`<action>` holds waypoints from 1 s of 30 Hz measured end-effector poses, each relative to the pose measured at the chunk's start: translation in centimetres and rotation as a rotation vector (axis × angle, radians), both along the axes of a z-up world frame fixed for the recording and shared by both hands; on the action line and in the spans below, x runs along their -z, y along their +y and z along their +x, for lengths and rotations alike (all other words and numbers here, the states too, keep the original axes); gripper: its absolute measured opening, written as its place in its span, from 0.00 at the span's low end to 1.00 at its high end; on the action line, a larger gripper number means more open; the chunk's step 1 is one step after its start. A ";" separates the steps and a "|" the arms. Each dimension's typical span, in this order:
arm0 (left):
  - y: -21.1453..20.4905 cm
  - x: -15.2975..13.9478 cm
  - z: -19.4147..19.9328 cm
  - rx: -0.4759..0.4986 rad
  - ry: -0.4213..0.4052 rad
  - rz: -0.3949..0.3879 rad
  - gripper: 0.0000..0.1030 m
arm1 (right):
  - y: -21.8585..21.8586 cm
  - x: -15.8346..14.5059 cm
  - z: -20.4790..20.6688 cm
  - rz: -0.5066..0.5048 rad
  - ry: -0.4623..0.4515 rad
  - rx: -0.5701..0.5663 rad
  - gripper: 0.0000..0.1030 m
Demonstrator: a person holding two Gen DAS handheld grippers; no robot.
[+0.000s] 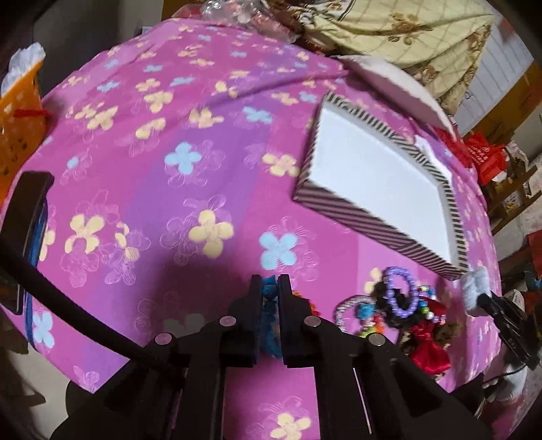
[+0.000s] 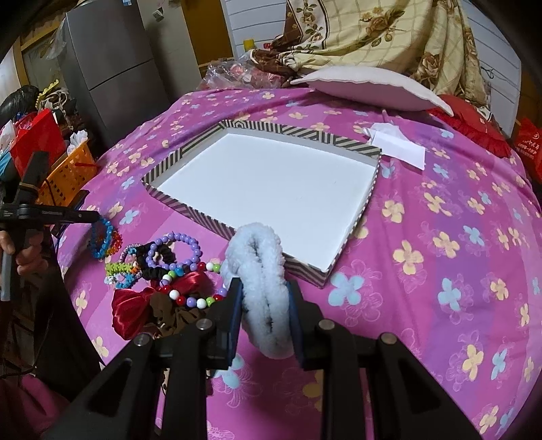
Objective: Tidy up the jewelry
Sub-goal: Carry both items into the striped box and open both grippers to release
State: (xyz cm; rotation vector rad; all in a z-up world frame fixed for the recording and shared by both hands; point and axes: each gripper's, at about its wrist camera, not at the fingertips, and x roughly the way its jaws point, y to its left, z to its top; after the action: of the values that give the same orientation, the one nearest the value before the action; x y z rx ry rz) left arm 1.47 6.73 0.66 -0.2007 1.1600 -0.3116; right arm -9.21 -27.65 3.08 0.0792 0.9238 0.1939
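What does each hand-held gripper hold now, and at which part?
Left hand-held gripper: blue beaded bracelet, pinched at one side. Right hand-held gripper: fluffy white scrunchie, squeezed across its loop.

Pink flowered bedspread filling the frame, grey fridge upper left, floral beige quilt upper right, orange basket at left edge

Indoor light, moderately bright, from above. Left wrist view motion-blurred across the striped box and floral cloth; right wrist view sharper. Soft dark shadow on cloth ahead of the left gripper. Strong fisheye bending, black vignetted corners.
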 end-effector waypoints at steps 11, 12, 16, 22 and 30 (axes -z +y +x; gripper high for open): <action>-3.2 -5.6 -0.1 0.063 -0.085 -0.060 0.09 | -0.7 -2.0 0.8 -0.016 -0.038 0.028 0.25; -3.6 -6.1 0.2 0.068 -0.093 -0.064 0.09 | -0.9 -2.1 1.1 -0.019 -0.039 0.037 0.25; -5.4 -7.9 1.6 0.082 -0.130 -0.057 0.09 | -1.5 -2.6 2.6 -0.040 -0.046 0.064 0.25; -8.4 -8.6 5.2 0.080 -0.156 -0.025 0.09 | -2.3 -2.3 7.2 -0.079 -0.022 0.114 0.25; -11.2 -5.1 9.9 0.068 -0.106 0.022 0.09 | -4.2 0.0 14.8 -0.108 0.024 0.198 0.25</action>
State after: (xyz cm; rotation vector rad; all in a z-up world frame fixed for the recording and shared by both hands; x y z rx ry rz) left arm 11.41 -4.50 5.81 -0.1242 1.0665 -0.3651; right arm 5.57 -31.80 3.08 0.0731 0.9430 -0.0405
